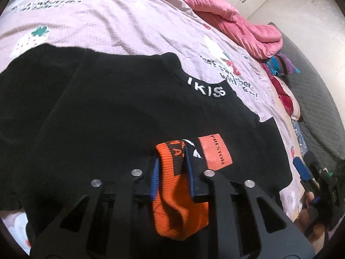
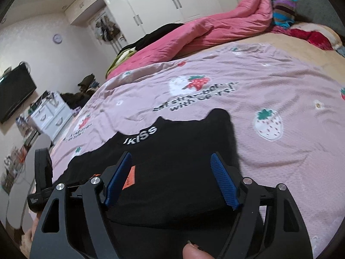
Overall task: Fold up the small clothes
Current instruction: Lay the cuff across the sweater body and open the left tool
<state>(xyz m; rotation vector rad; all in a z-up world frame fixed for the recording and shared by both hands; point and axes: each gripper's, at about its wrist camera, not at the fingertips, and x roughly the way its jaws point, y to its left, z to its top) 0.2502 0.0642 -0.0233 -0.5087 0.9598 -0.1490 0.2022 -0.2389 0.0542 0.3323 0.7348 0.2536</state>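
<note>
Left gripper (image 1: 171, 151) clamps orange ribbed cuff (image 1: 172, 172) | right gripper (image 2: 172, 161) gapes empty above black sweater (image 2: 172, 151) | strawberry bedspread (image 2: 280, 82)

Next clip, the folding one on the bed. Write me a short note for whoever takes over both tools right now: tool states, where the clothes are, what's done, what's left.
Left tool: shut on the orange knit cuff of the black sweater.
Right tool: open, over the sweater's body, holding nothing.
Clothes: the sweater lies spread on the pink strawberry blanket, collar lettering facing up, orange label beside the cuff.
Done: cuff gripped; sweater looks partly folded.
Left: probably carry the cuff inward, then finish folding and smooth it flat.
</note>
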